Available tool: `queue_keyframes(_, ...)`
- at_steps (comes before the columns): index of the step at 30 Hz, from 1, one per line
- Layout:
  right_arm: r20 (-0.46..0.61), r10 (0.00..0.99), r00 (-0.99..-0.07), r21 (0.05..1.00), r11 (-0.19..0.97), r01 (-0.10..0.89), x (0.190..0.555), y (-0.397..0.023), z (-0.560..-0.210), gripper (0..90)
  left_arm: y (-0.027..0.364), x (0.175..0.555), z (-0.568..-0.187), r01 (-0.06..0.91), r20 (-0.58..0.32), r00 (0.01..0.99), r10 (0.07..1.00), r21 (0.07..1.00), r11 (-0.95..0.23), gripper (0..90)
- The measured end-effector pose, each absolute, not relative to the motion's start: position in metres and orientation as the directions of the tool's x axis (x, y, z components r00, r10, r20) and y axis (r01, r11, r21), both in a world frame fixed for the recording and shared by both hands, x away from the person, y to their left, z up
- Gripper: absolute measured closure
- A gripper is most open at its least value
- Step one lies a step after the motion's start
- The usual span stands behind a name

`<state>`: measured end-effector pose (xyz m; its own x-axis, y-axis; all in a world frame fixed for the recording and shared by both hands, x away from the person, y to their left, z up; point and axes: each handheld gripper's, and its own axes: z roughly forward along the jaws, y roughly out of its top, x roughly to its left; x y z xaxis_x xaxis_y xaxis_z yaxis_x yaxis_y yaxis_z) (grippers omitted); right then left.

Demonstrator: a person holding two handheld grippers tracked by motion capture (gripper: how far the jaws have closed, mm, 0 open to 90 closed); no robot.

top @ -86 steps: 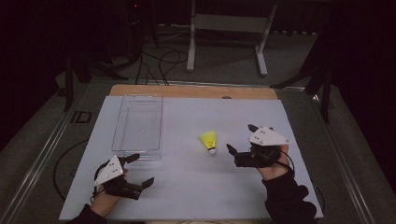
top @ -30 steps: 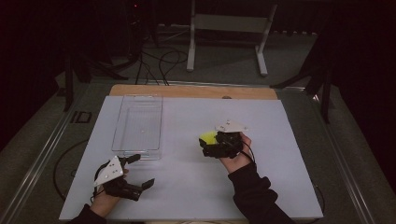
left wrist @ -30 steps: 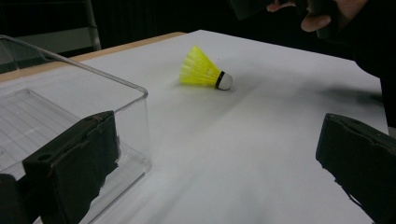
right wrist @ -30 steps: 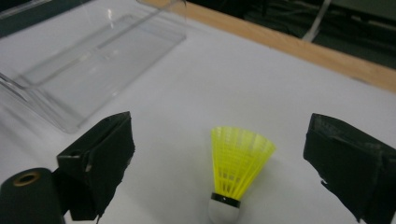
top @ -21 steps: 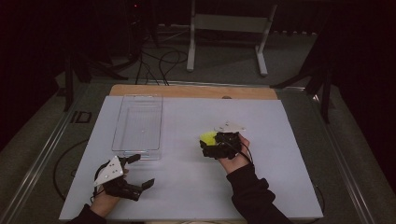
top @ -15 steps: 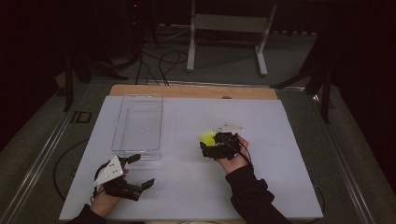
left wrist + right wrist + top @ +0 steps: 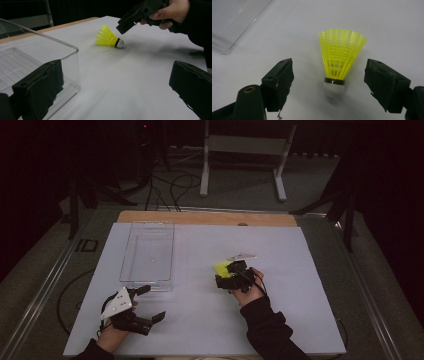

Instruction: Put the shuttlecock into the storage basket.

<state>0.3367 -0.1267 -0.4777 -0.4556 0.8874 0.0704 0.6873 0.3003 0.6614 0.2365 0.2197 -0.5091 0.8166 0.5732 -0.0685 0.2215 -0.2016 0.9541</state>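
The yellow shuttlecock (image 7: 340, 66) lies on its side on the white tabletop (image 7: 300, 320), well to the right of the clear plastic tray (image 7: 148, 251), its white cork toward the right hand-held gripper (image 7: 329, 82). That gripper's jaws stand either side of the cork and have just been closing, pads not yet touching, probably to pinch the firm base rather than the skirt. The left hand-held gripper (image 7: 145, 304) rests wide open just in front of the tray, holding nothing. Beyond the tabletop the room is dark, with stand legs and cables on the floor
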Motion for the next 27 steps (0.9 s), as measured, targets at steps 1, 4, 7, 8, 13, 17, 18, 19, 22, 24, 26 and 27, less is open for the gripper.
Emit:
queue_keyframes(1, 0.07, 0.889, -0.452, 0.658, 0.299, 0.691, 0.337, -0.127, -0.478, 24.6, 0.22, 0.237, -0.509, 0.222, -0.069, 0.817, 0.573, 0.954, -0.202, 0.0)
queue_keyframes(4, 0.075, 0.892, -0.446, 0.639, 0.301, 0.708, 0.338, -0.126, -0.481, 26.8, 0.22, 0.237, -0.509, 0.222, -0.068, 0.816, 0.573, 0.954, -0.202, 0.0)
queue_keyframes(7, 0.079, 0.895, -0.438, 0.62, 0.3, 0.725, 0.34, -0.125, -0.482, 28.5, 0.22, 0.236, -0.509, 0.222, -0.068, 0.817, 0.573, 0.954, -0.203, 0.0)
queue_keyframes(8, 0.083, 0.896, -0.437, 0.612, 0.3, 0.732, 0.34, -0.125, -0.483, 28.8, 0.22, 0.236, -0.509, 0.222, -0.068, 0.817, 0.573, 0.954, -0.202, 0.0)
queue_keyframes(13, 0.095, 0.903, -0.419, 0.575, 0.294, 0.764, 0.343, -0.125, -0.487, 32.8, 0.22, 0.236, -0.509, 0.22, -0.067, 0.817, 0.572, 0.954, -0.203, 0.0)
queue_keyframes(17, 0.098, 0.906, -0.413, 0.544, 0.298, 0.784, 0.345, -0.124, -0.489, 37.7, 0.22, 0.237, -0.509, 0.221, -0.069, 0.817, 0.572, 0.954, -0.201, 0.0)
queue_keyframes(18, 0.099, 0.905, -0.413, 0.542, 0.299, 0.786, 0.345, -0.124, -0.49, 39.6, 0.22, 0.236, -0.509, 0.22, -0.069, 0.818, 0.572, 0.955, -0.201, 0.0)
queue_keyframes(19, 0.098, 0.906, -0.412, 0.539, 0.299, 0.787, 0.345, -0.124, -0.49, 39.6, 0.22, 0.236, -0.509, 0.221, -0.068, 0.817, 0.572, 0.954, -0.202, 0.0)
queue_keyframes(22, 0.095, 0.907, -0.411, 0.514, 0.309, 0.8, 0.346, -0.124, -0.492, 39.5, 0.22, 0.236, -0.509, 0.222, -0.069, 0.817, 0.572, 0.954, -0.202, 0.0)
queue_keyframes(24, 0.094, 0.904, -0.416, 0.498, 0.319, 0.806, 0.347, -0.123, -0.494, 39.5, 0.22, 0.236, -0.509, 0.221, -0.068, 0.817, 0.572, 0.954, -0.202, 0.0)
queue_keyframes(26, 0.092, 0.902, -0.422, 0.49, 0.327, 0.808, 0.348, -0.123, -0.496, 39.7, 0.22, 0.236, -0.509, 0.221, -0.068, 0.818, 0.572, 0.954, -0.203, 0.0)
queue_keyframes(27, 0.093, 0.906, -0.413, 0.49, 0.32, 0.811, 0.349, -0.123, -0.497, 41.5, 0.22, 0.236, -0.509, 0.22, -0.066, 0.818, 0.572, 0.954, -0.204, 0.0)
